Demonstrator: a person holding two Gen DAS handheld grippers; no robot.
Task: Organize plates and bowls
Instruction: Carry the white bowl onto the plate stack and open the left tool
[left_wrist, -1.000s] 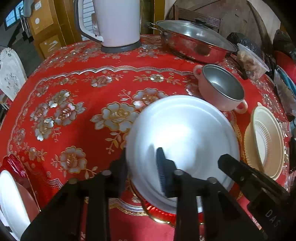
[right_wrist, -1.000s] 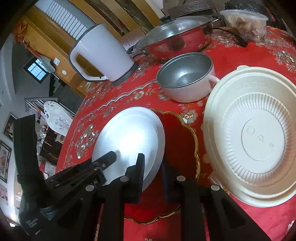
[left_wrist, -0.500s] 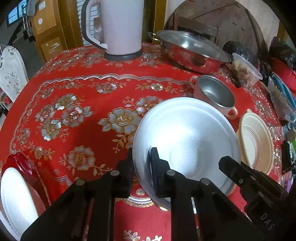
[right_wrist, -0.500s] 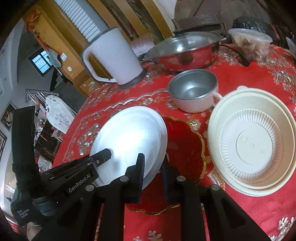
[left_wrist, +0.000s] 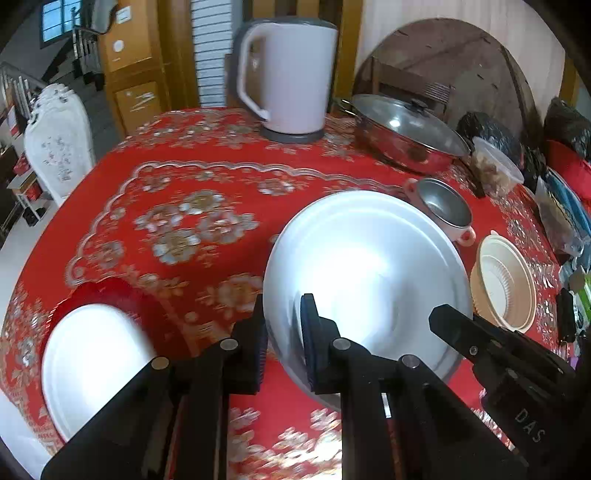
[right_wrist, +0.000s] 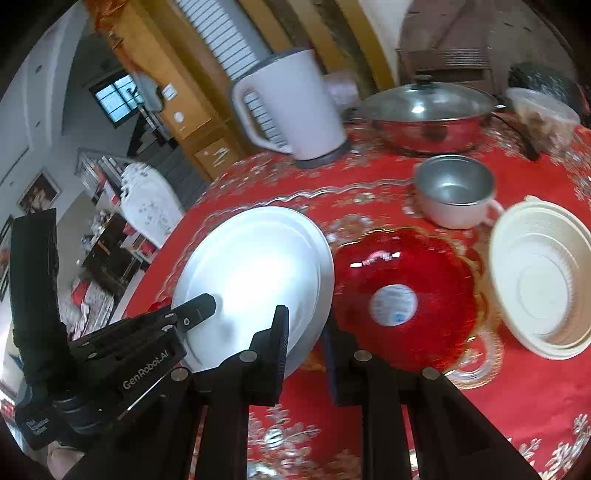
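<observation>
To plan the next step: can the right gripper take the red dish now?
Probably not yet. The right gripper is closed on the rim of the white plate, so it is occupied. The red dish lies uncovered just ahead of it.

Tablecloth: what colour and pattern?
Red tablecloth with gold and silver flowers and scalloped borders; clearest in the left wrist view.

White electric kettle (left_wrist: 291, 77) on grey base, lidded steel wok (left_wrist: 404, 134) beside it, clear plastic food container (left_wrist: 496, 168), all on red floral tablecloth (left_wrist: 177, 206).
</observation>
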